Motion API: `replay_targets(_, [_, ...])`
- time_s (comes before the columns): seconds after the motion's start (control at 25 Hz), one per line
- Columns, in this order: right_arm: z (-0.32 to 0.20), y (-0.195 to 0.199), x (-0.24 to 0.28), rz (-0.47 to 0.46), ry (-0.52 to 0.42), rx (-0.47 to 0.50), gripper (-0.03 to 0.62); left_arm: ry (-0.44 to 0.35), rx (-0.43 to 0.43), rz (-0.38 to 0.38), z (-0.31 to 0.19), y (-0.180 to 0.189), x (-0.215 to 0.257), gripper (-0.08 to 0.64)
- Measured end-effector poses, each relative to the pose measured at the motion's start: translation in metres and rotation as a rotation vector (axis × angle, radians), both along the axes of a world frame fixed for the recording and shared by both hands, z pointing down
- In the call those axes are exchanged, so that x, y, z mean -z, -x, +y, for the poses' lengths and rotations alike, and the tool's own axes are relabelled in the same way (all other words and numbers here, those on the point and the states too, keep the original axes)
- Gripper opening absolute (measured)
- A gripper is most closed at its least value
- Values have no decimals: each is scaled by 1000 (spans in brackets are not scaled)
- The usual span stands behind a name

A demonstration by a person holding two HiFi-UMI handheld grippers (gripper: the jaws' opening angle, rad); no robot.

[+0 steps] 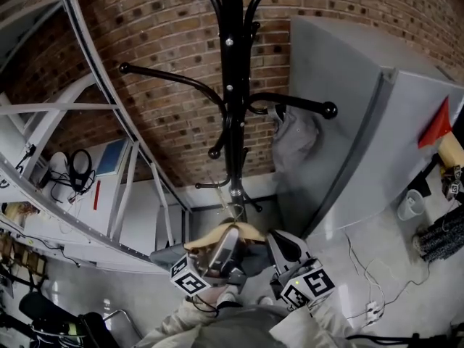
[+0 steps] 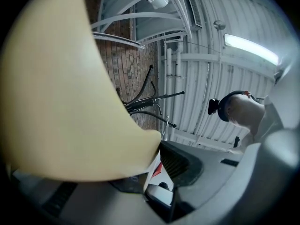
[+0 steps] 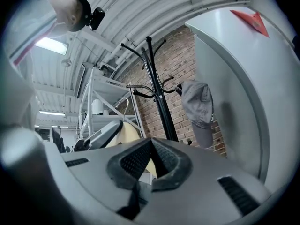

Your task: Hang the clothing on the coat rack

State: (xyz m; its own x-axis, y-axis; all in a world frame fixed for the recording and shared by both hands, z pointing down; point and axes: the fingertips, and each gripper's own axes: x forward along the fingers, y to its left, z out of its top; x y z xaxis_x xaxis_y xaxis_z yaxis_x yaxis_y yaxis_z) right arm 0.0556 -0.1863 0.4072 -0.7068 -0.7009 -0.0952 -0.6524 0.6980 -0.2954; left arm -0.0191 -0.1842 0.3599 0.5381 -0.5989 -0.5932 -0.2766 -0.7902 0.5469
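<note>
A black coat rack point(image 1: 230, 85) stands against the brick wall, with a grey cap point(image 1: 293, 133) hanging on its right hook. My left gripper point(image 1: 221, 249) is low in the head view, shut on a pale wooden hanger point(image 1: 217, 232) whose metal hook points toward the rack's pole. In the left gripper view the hanger point(image 2: 61, 88) fills the left side, pressed by the jaws, and the rack point(image 2: 145, 102) shows far off. My right gripper point(image 1: 284, 245) sits just right of the hanger, its pads meeting at the tips with nothing held. The right gripper view shows the rack point(image 3: 159, 97), cap point(image 3: 199, 107) and hanger point(image 3: 129, 132).
A tall grey cabinet point(image 1: 362, 122) stands right of the rack, with a red triangle point(image 1: 435, 125) at its side. A cup point(image 1: 409, 205) and a brush point(image 1: 442, 238) lie at the far right. White metal shelving point(image 1: 87, 122) runs along the left.
</note>
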Motion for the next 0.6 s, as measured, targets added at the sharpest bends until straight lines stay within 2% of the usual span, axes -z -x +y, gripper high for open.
replay_targets(0.32, [-1,-8,2,-7,-5,18,23,-16,13,0,1,-11,7,110])
replay_targets(0.6, [-10,-6,20,-24,-39,-13,23,-41,14,10,-9,7,19,109])
